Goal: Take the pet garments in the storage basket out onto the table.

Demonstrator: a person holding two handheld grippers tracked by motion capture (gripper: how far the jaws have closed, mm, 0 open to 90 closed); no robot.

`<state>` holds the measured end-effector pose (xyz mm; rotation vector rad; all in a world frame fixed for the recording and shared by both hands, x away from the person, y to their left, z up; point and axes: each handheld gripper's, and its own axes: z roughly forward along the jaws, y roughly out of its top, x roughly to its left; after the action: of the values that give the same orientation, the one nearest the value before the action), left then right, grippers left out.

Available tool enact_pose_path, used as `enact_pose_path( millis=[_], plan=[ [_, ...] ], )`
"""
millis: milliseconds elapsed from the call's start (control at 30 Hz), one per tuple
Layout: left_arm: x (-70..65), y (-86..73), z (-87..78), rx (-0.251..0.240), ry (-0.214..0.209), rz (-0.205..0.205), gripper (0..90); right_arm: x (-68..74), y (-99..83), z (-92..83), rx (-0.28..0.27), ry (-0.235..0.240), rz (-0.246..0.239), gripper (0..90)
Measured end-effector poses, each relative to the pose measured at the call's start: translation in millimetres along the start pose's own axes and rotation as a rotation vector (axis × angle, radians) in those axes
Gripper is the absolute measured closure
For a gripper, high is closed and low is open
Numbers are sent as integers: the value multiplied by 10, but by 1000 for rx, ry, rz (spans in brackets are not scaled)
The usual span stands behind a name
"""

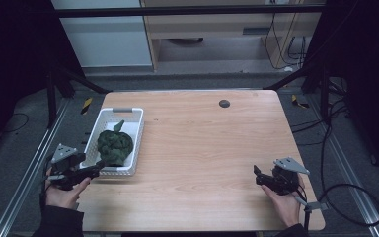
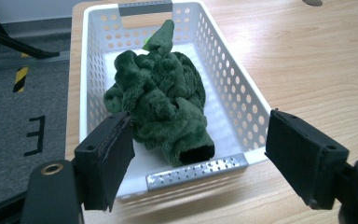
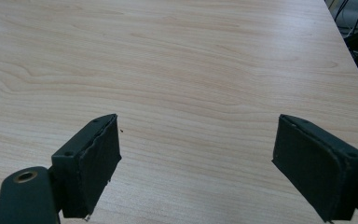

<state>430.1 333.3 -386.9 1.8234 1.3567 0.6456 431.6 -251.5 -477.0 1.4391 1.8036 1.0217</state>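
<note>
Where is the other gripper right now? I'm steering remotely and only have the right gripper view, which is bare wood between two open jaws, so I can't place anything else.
Observer: The left gripper sits at the table's near-left corner, jaws open, nothing between them.
Operator: Is anything in front of it?
Observer: Yes, a white perforated basket near the left edge, lengthwise away from the person.
Operator: Is the basket holding something?
Observer: A crumpled dark green plush toy lies inside it, touched by neither gripper.
Operator: And my gripper?
Observer: The right gripper is low at the near-right corner, pointing left across the table.
</note>
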Motion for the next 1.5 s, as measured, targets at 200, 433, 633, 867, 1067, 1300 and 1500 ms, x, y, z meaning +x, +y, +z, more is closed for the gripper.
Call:
enact_pose_path(
  millis=[200,433,633,867,1067,1300,1500],
  plan=[
    [16,130,70,34,12,34,214,8,0,11,5,-5,-13,146],
    [29,324,128,60,23,63,207,14,-3,15,12,-1,-15,144],
    [25,468,222,94,28,93,205,20,-10,31,22,2,-21,142],
    [92,583,339,133,34,106,203,17,-5,29,19,-3,-24,140],
    [131,643,455,181,45,118,203,13,-9,35,25,-5,-22,140],
    [137,737,582,233,55,129,202,14,-12,45,32,-4,-27,138],
    [134,795,669,258,58,129,201,10,-13,46,34,-4,-29,137]
  ],
)
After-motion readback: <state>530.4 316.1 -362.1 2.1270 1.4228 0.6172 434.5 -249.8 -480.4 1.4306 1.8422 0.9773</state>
